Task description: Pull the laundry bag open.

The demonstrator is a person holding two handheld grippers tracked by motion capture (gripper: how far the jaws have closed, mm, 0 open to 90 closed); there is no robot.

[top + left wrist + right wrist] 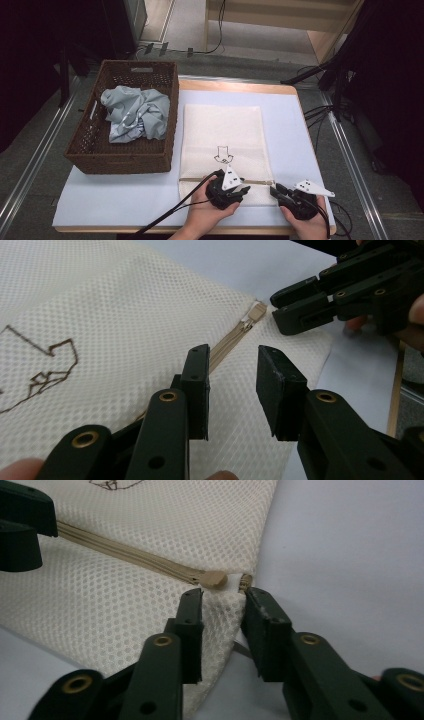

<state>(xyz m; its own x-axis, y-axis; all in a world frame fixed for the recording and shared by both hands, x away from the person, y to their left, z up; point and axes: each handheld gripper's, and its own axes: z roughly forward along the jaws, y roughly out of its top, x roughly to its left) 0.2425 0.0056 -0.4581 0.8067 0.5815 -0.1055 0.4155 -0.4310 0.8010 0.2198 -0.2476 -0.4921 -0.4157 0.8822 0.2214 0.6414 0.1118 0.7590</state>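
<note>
A cream mesh laundry bag [222,130] lies flat on the table, with a small brown line drawing [223,154] on it. A tan zipper [255,181] runs across its near end. My left gripper [244,191] is open just above the mesh, the zipper [230,342] running away between its jaws. The zipper pull [256,313] lies at the bag's right edge. My right gripper [275,190] is open at that edge. The bag's corner lies between its jaws, and the pull tab [212,578] sits just beyond its fingertips [192,605].
A brown wicker basket [165,85] stands at the table's left and holds a crumpled grey-blue cloth [135,114]. A pale sheet [290,125] covers the tabletop. Cables [315,112] and dark stands lie off the right side.
</note>
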